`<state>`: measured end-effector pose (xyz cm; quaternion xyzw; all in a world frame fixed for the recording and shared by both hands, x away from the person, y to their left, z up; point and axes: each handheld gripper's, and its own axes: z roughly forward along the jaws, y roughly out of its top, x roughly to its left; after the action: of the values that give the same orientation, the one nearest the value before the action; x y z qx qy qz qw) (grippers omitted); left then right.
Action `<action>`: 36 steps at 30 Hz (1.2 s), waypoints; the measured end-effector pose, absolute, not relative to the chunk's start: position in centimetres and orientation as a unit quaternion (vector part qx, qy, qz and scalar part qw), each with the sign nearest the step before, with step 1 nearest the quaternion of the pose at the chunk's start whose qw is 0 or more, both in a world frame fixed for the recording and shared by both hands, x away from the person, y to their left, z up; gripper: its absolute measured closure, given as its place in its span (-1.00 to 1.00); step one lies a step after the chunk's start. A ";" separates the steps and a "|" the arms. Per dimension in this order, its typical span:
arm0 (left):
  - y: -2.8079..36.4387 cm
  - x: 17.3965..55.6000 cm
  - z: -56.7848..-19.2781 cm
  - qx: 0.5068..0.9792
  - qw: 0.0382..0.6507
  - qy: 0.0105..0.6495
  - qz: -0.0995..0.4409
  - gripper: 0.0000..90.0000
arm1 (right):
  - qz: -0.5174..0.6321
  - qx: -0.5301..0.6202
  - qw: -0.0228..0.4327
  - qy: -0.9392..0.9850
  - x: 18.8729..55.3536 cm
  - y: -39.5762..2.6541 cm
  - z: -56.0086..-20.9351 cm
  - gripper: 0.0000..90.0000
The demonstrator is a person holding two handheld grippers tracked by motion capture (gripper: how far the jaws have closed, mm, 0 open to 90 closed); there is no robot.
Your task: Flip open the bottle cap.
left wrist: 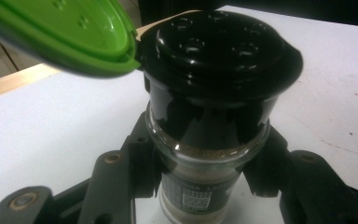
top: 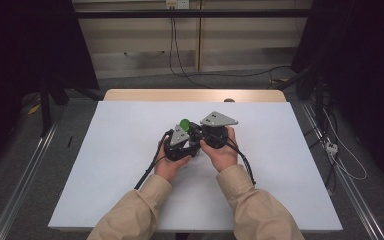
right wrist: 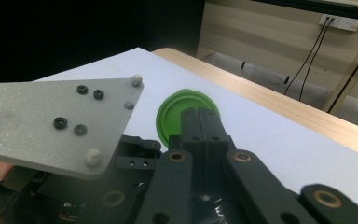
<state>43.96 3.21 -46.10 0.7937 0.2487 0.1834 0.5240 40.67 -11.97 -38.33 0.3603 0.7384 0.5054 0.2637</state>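
Spice jar (left wrist: 200, 154) sits mid-surface (top: 105, 165), clamped at the neck by the left hand-held gripper (top: 180, 142). Green flip lid (right wrist: 186, 114) already swung open, shaker holes exposed. Right hand-held gripper (right wrist: 200, 123) closed, tips against lid. Left: shaking or reclosing, probably.

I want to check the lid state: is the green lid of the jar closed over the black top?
No, the green lid is flipped up and off to the side, leaving the holes of the black top of the jar uncovered.
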 end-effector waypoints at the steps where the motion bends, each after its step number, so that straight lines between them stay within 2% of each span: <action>1: 3.2 44.0 -46.1 0.795 0.522 0.248 0.184 0.18 | 0.505 0.361 0.264 0.739 40.7 -12.0 -38.4 1.00; 17: 3.4 44.0 -46.1 0.795 0.526 0.246 0.177 0.15 | 0.503 0.364 0.263 0.739 40.8 -12.2 -38.4 1.00; 29: 3.6 43.9 -45.7 0.797 0.526 0.248 0.161 -0.19 | 0.503 0.369 0.258 0.738 40.8 -12.3 -38.6 0.95; 34: 3.9 43.9 -45.5 0.796 0.526 0.255 0.157 -0.30 | 0.503 0.372 0.257 0.737 40.8 -12.3 -38.6 0.84; 36: 4.1 43.9 -45.5 0.798 0.522 0.258 0.154 -0.36 | 0.500 0.375 0.260 0.736 40.8 -12.3 -38.6 0.72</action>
<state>43.93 4.05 -45.50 0.7985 0.2580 0.1543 0.5216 40.79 -12.31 -38.65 0.3747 0.7360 0.5004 0.2597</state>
